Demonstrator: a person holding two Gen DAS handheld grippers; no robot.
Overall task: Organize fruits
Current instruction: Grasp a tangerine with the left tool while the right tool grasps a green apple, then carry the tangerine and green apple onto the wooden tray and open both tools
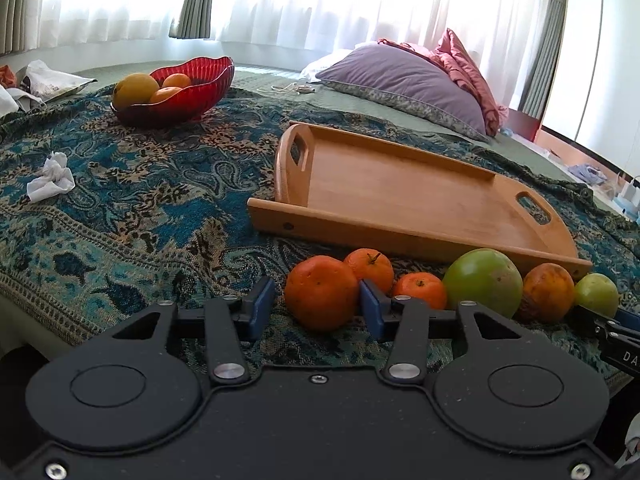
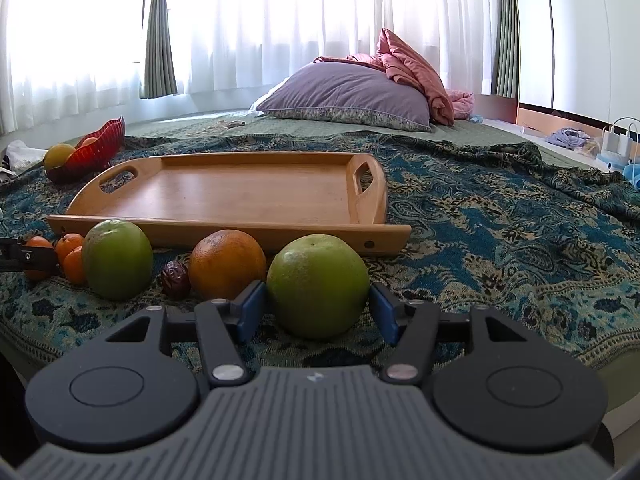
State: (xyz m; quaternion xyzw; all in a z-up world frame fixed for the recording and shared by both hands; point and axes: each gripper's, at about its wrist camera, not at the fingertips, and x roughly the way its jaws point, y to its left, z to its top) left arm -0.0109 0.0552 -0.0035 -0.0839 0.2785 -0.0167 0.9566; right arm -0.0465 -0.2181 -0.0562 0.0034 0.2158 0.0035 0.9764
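Our left gripper sits low over the patterned blanket with its blue pads standing apart on either side of a large orange tangerine. The right pad looks to be against the fruit's flank, while a clear gap shows between the left pad and the skin, so we read the jaws as parted around the tangerine without a grip on it. Our right gripper is spread wider, its blue pads flanking a big green citrus; the left pad is at or just off the fruit and the right pad stands slightly clear of it, so nothing is clamped there either.

The loose fruit lies in a row on the blanket along the near rail of the wooden tray. From the right wrist view we see, going left from the green citrus, a mottled orange, a small dark wrinkled fruit, a second green citrus and small tangerines at the far left. In the left wrist view two small tangerines lie just behind the large one.

The tray lies flat with a bare floor. Beyond it a red wavy bowl holds a yellow fruit and oranges. A crumpled white tissue lies on the blanket well to the left, and a purple pillow rests near the curtained window
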